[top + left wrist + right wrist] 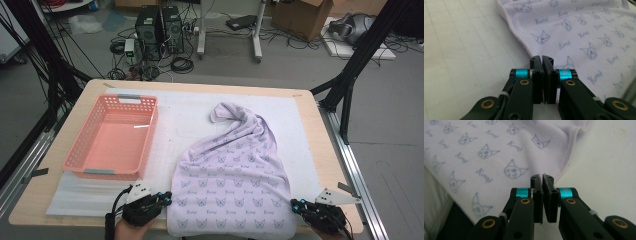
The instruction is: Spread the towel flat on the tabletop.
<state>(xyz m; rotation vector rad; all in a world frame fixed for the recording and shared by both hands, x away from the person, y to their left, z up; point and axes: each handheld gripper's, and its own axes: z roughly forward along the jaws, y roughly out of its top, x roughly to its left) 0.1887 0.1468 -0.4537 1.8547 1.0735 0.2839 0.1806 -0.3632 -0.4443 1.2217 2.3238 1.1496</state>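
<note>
A lilac towel [232,185] printed with small cat faces lies spread on the table, its far end bunched into a narrow tail. My left gripper [166,198] is at the towel's near left edge. In the left gripper view its jaws are pressed together, and the towel's hem [520,40] runs straight into the tips of the left gripper [541,57]. My right gripper [295,204] is at the near right edge. The right gripper [542,175] has its jaws together too, and the stitched hem [566,157] meets their tips. How much cloth sits between the pads is hidden.
A pink plastic basket [79,145] with nothing in it stands at the left on a white mat [190,112] that covers most of the wooden table [327,150]. Beyond the table are computer towers [159,30], cables and black frame posts.
</note>
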